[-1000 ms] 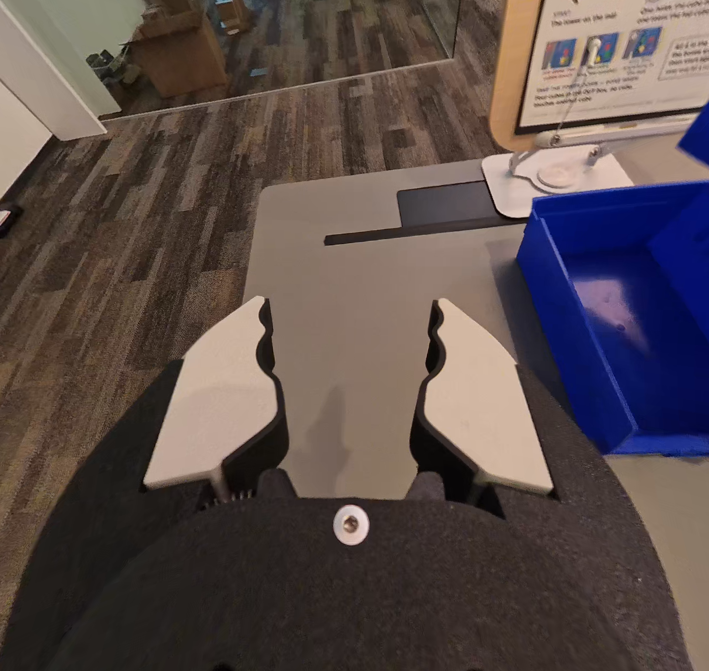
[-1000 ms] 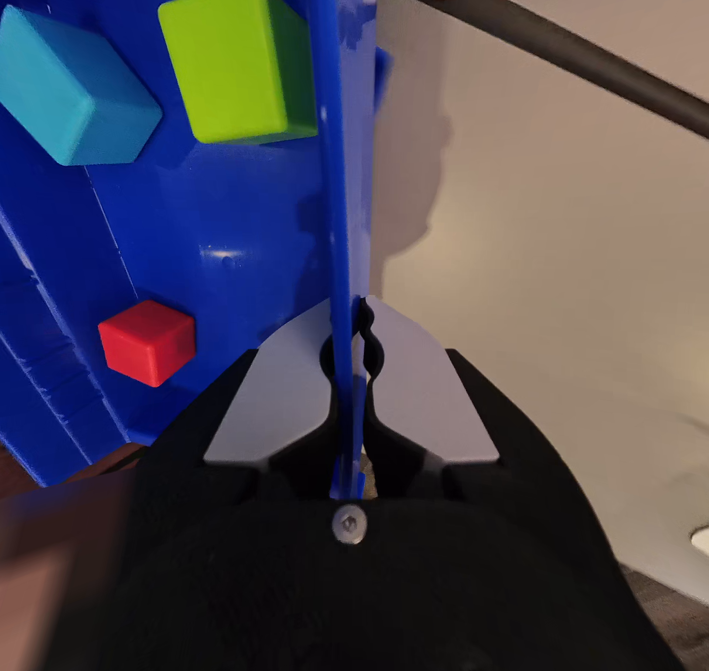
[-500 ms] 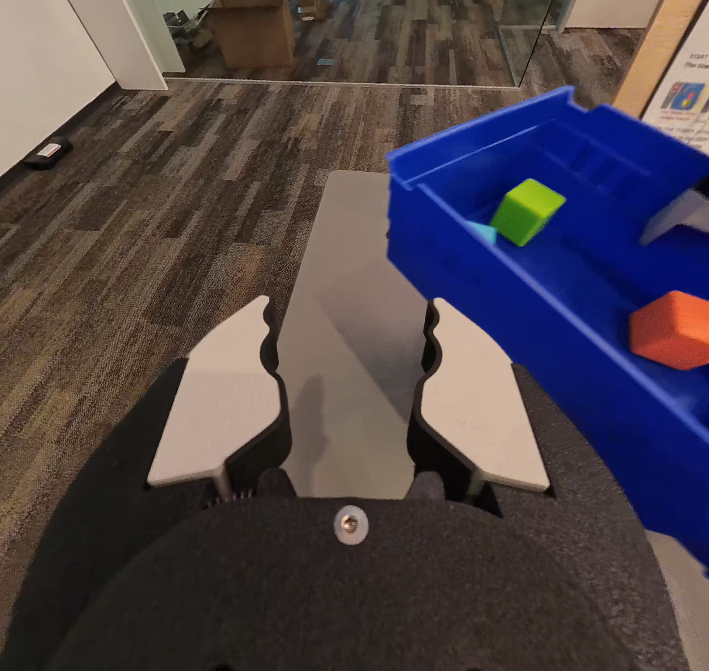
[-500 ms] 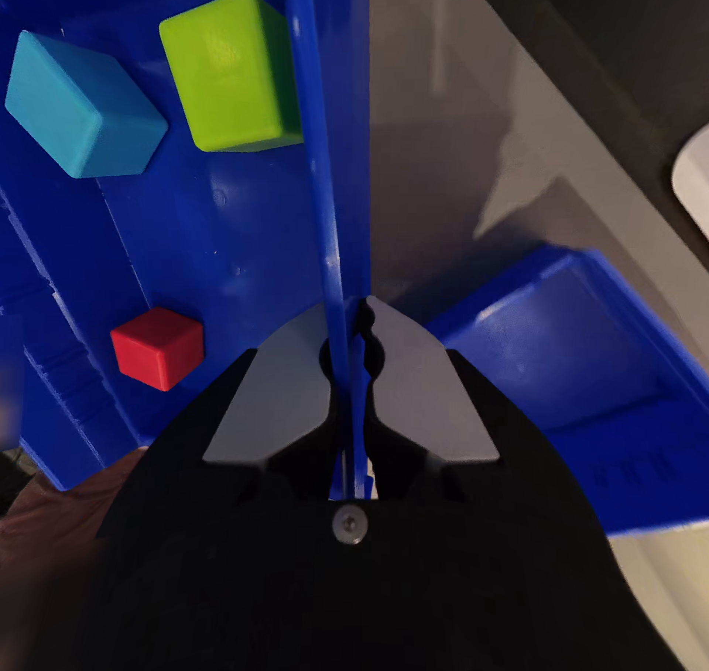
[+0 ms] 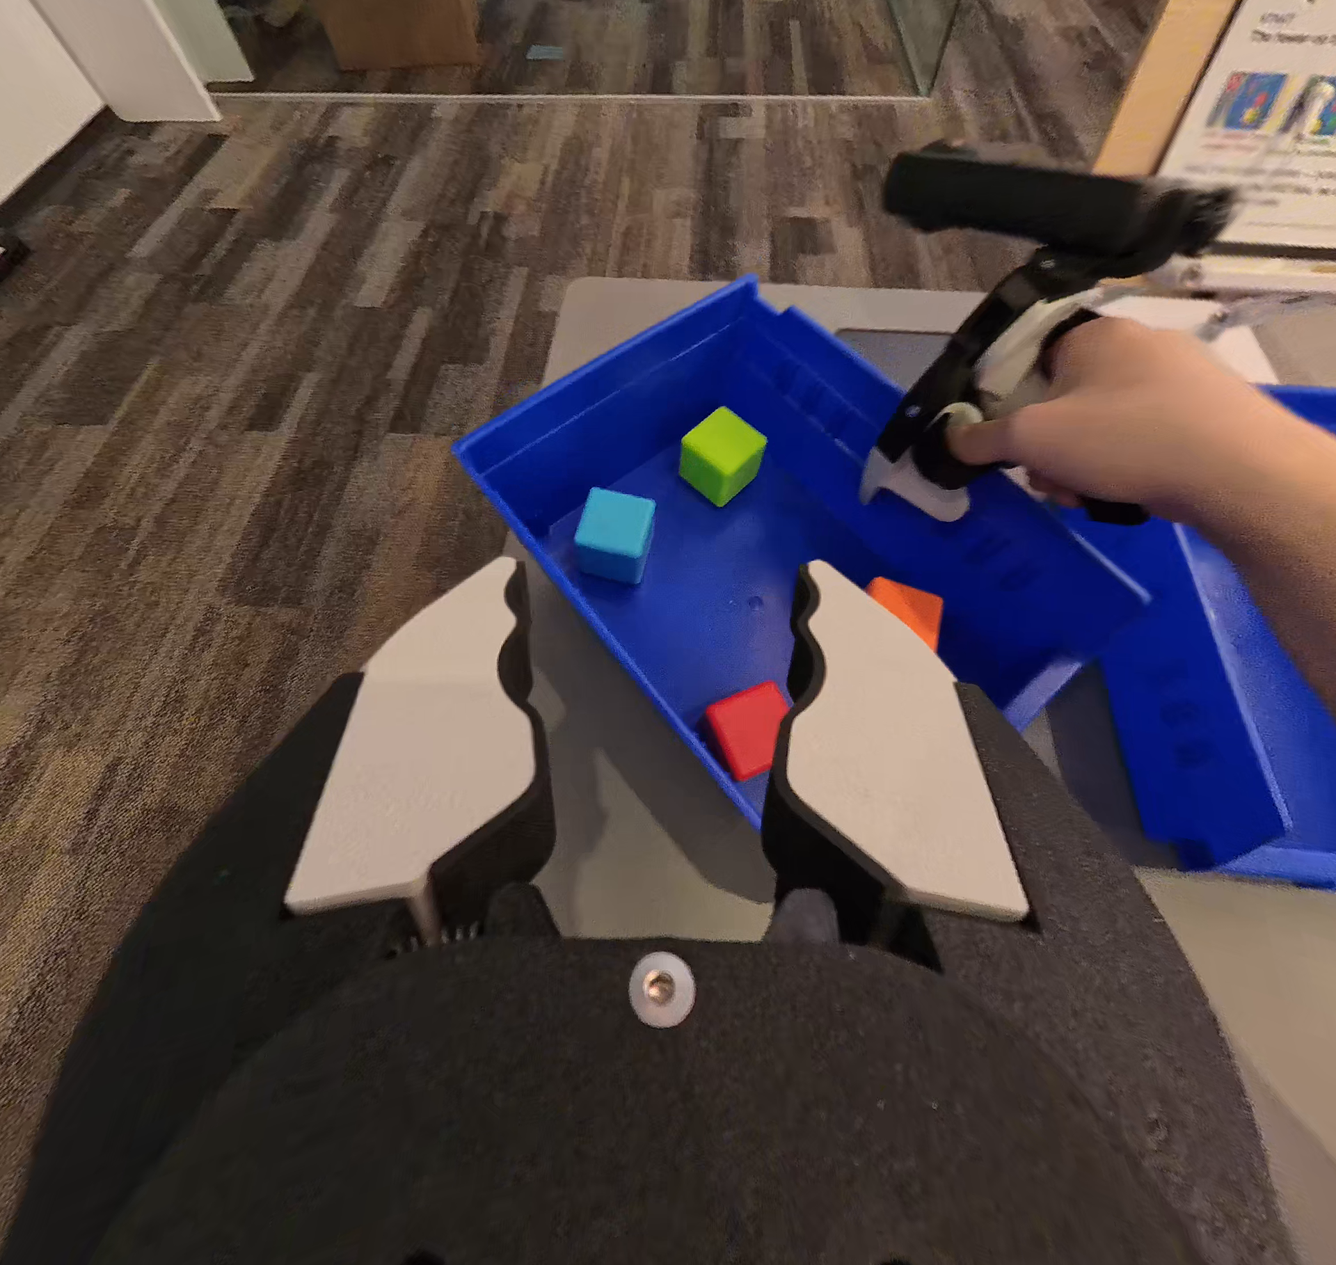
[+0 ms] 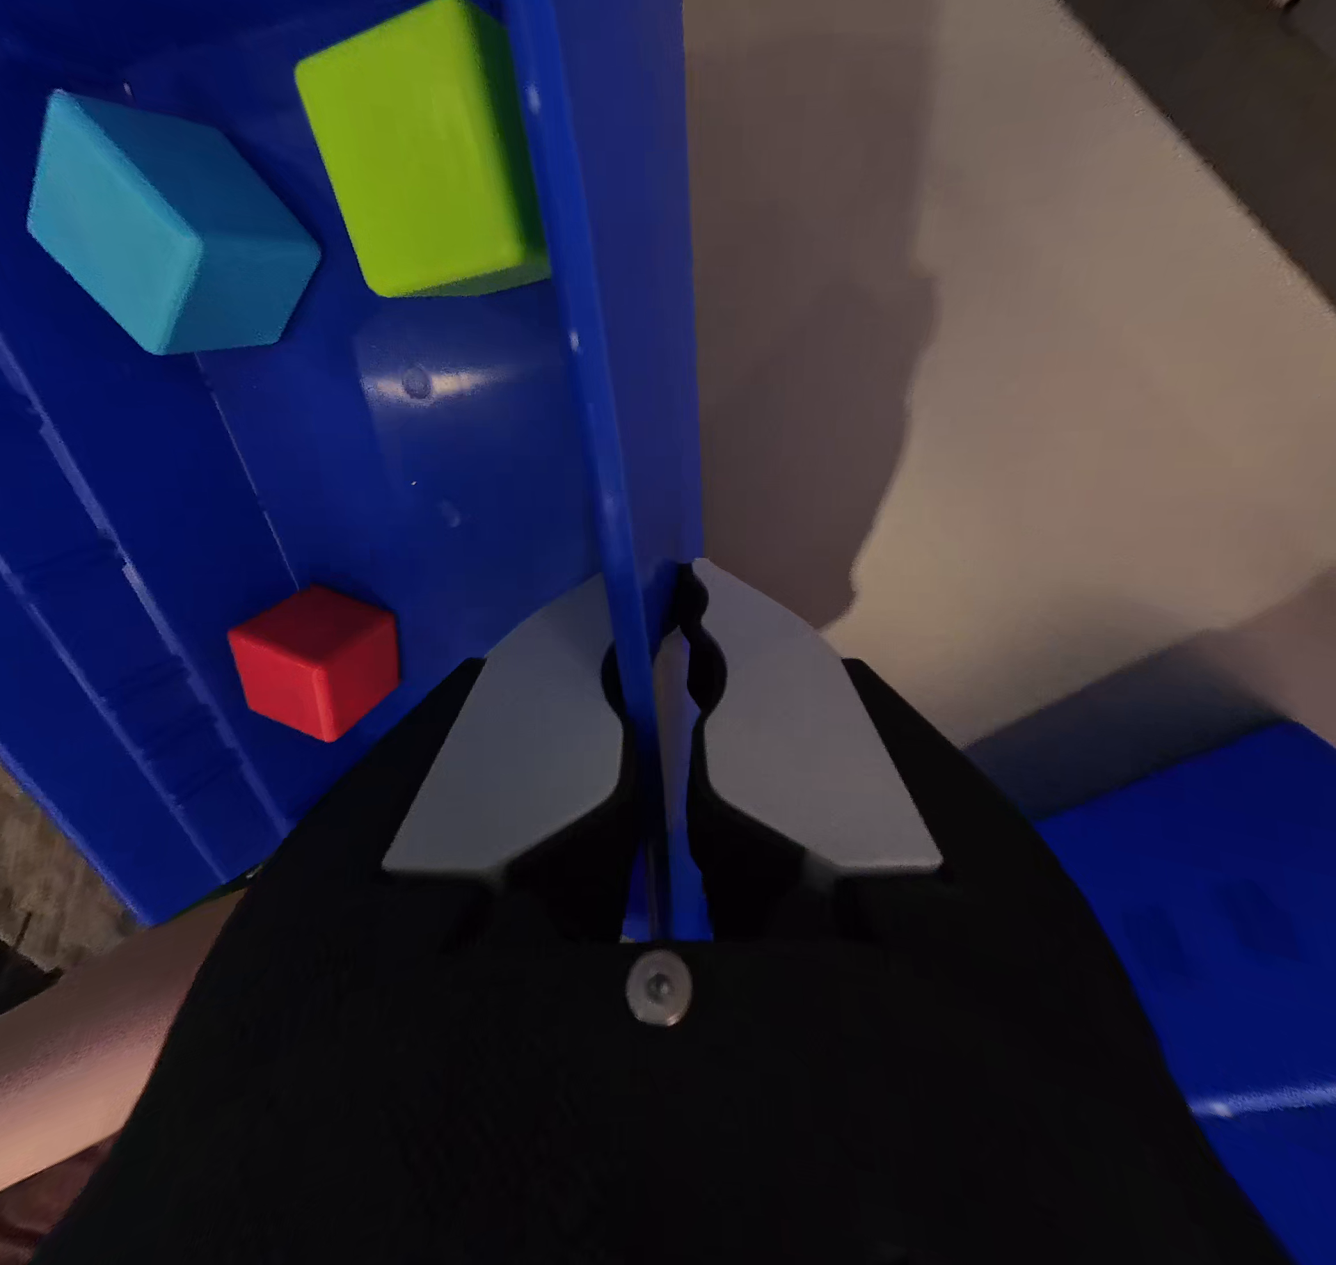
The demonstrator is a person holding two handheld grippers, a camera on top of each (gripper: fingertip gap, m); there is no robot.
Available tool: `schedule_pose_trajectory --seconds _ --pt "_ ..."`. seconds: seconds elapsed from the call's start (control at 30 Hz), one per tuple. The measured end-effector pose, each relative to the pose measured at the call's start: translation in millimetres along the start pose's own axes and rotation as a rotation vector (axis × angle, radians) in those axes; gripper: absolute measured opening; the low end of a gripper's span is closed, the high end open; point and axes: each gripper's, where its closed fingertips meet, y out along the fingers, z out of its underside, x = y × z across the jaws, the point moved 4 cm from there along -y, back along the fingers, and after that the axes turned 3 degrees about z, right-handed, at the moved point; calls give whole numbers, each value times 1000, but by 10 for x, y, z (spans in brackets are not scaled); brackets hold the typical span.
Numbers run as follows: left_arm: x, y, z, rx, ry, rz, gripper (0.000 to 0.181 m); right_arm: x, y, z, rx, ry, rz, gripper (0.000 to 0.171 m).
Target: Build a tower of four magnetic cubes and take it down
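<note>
Wood-patterned plank flooring is stretching away from the grey bench toward a glass partition, with a brown cardboard box sitting behind it, a white wall standing left and a wood-edged poster board leaning right.

Grey table, second blue bin resting on it

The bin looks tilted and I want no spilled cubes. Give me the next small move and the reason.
Probably lower the blue bin flat onto the grey table before letting go. The right gripper is shut on its side wall and holds it tilted, with the green cube, light blue cube, red cube and orange cube loose inside. The left gripper is open and empty.
</note>
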Motion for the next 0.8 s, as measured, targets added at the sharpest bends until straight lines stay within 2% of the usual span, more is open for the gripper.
schedule_pose_trajectory --seconds 0.17,0.3,0.4,0.5,0.57,0.63,0.7,0.8 --pt "14 99 22 21 -23 35 73 -24 261 55 11 57 -34 11" --pt "56 126 42 28 -34 39 74 -27 259 51 -31 40 -39 13" --pt "89 113 55 24 -45 44 74 -46 -61 -11 -170 -61 12 21" --pt "130 91 63 15 -62 43 74 -142 -787 49 -474 -238 250 33" --pt "145 79 70 14 -67 49 74 -281 -1325 337 -659 -329 430 46" --pt "161 73 76 13 -76 51 74 -613 -1677 772 -722 -343 575 52" --pt "165 72 77 13 -88 54 74 -1167 -1835 1242 -648 -182 653 65" --pt "127 77 62 9 -106 61 73 -1935 -1761 1932 -467 113 617 75"
